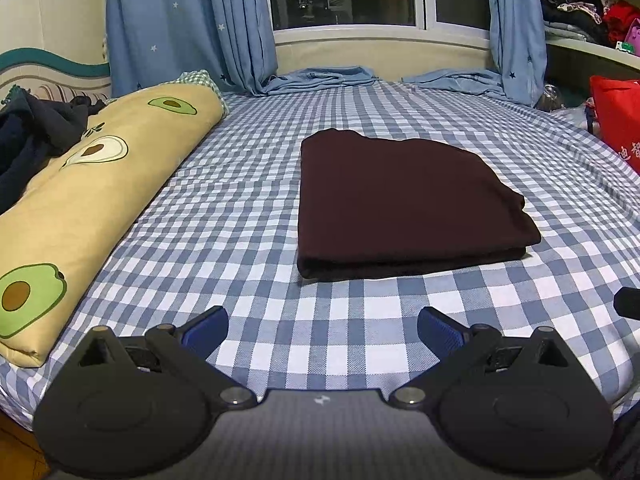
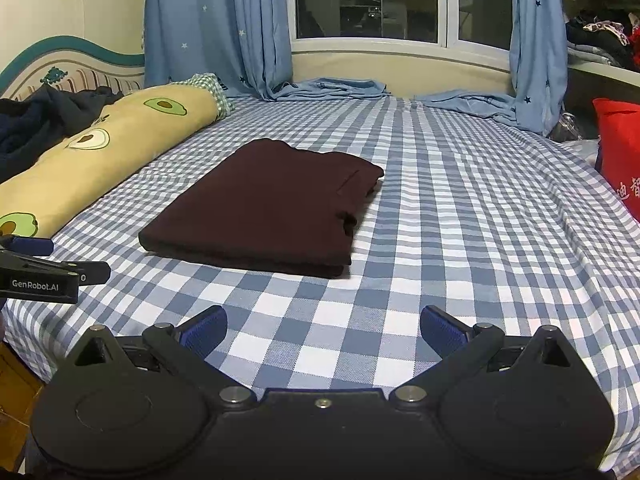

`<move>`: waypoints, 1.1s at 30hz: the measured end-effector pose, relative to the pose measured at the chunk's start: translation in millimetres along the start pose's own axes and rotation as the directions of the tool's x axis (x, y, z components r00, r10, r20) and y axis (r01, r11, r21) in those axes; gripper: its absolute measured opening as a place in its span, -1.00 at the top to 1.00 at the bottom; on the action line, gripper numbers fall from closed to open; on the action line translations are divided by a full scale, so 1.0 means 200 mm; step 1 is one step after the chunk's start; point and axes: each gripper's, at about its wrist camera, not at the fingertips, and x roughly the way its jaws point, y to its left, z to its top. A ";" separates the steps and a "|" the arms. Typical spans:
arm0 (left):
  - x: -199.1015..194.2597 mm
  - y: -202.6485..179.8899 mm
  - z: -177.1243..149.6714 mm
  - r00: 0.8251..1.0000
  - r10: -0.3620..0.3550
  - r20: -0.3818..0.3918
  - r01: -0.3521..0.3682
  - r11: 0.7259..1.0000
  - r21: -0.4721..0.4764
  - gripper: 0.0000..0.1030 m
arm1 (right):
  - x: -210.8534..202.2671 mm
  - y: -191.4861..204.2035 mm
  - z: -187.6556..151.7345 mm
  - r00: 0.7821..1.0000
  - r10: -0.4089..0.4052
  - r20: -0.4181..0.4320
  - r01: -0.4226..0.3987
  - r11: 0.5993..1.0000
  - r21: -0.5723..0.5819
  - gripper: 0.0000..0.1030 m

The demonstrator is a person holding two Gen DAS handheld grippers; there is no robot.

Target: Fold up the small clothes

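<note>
Dark maroon garment (image 1: 404, 200) lies folded into a neat flat rectangle near the middle of the bed (image 1: 256, 208), on the blue checked sheet, layers stacked with the thick fold edge facing the cameras. Left tongs (image 1: 322, 330) spread wide, holding nothing, hovering just short of the garment's near edge; right tongs (image 2: 323, 330) also spread and empty, a bit further back and off toward the garment's right corner. Fold looks finished or nearly so, so the sensible step is a light tidy or lifting it aside: pinch through all layers at the 2 near corners together, keep it level so the stack doesn't slide apart. The right-side edge shows a small uneven tuck, worth squaring. Around: rolled avocado-print quilt (image 1: 80, 200) along the left with dark clothes (image 1: 28, 136) heaped on it, well apart; red bag (image 1: 616, 120) at far right; curtains (image 1: 188, 28) pooling at the bed's far end. Nothing blocks the approach.
</note>
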 end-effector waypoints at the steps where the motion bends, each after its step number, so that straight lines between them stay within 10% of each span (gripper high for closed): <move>1: 0.00 0.00 0.00 1.000 0.000 0.000 0.000 1.000 0.000 -0.99 | 0.00 0.00 0.00 1.000 -0.001 -0.003 0.001 1.000 -0.001 -0.99; 33: 0.03 0.00 -0.01 1.000 -0.022 0.006 0.022 1.000 0.013 -0.99 | 0.08 0.03 0.04 1.000 -0.023 -0.005 0.023 1.000 -0.010 -0.99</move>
